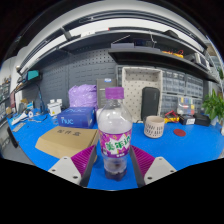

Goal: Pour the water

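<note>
On blue table point(180, 140), bottle point(114, 135) — seemingly gripped, fingers point(84, 158)

The clear plastic bottle with a purple screw cap and a purple-and-green label point(115, 135) stood upright on the blue tabletop point(190, 145). Its cap was fitted. The body was transparent; the liquid level could not be determined. The bottle was positioned between the two gripper fingers, whose magenta pads point(84, 158) flanked its lower body.
</note>
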Motion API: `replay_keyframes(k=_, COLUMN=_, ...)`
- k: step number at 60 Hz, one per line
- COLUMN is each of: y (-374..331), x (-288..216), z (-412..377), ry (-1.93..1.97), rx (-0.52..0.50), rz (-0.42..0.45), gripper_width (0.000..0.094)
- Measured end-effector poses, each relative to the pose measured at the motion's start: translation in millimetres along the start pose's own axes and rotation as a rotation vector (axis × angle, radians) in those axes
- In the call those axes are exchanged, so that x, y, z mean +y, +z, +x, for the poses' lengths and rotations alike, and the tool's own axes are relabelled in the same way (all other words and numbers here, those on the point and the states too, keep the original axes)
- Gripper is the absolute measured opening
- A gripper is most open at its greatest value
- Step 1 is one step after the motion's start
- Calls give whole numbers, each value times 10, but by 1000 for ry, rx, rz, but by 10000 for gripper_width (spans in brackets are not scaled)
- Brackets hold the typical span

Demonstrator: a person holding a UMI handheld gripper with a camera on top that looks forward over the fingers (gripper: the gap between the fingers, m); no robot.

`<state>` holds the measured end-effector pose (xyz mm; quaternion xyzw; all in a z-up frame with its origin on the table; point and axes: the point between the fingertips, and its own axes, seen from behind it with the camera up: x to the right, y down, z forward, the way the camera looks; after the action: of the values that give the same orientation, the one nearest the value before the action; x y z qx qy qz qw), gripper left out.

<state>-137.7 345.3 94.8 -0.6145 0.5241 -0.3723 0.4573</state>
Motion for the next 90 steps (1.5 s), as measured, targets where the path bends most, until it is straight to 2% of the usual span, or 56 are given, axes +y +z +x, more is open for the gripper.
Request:
replay_keyframes(k=9, y=309, x=-11, z=12, ry=-3, rx=12, rz=23, gripper_width=674)
replay_keyframes(k=12, y=358, x=-44, z=75, ry=-16, rx=40, rz=47, gripper_width=517)
replay_keyframes(k=16, y=386, x=-52, z=54, ry=-6, rx=26, rz=54, gripper_width=498)
replay_keyframes(k=20, y=398, x=-61, z=55, ry=-9, rx=19, rz=61, gripper_width=428)
replay_keyframes(k=21, y=398, x=-64, z=65, ry=-8, rx=16, rz=66, gripper_width=468)
replay_keyframes(k=22, y=400, x=-66, z=73, ry=-5, rx=14, rz=70, gripper_width=390)
replay_keyframes(k=25, y=408, x=-62, z=93, ry=11, rx=12, rz=75, gripper_width=366)
replay_keyframes(k=40, y=560, x=-121, z=168, ry=44, rx=-7, rz=17, gripper_width=363)
replay_keyframes(k=51, y=953, x=-666, z=392, ry=178, rx=-17, rz=43, gripper_width=363)
replay_keyframes(k=64, y=1606, x=-1420, z=505, ry=729, rx=-112, rz=85, gripper_width=364)
replay_keyframes(k=72, y=1875, x=-1671, z=644, ry=1124, rx=-151, rz=113, gripper_width=364)
replay_keyframes(k=84, y=2158, x=-1647, z=827, ry=1483, rx=-168, rz=109, gripper_width=366)
replay_keyframes(k=90, y=2247, x=-1516, z=917, ry=1649, rx=-140, rz=94, gripper_width=365)
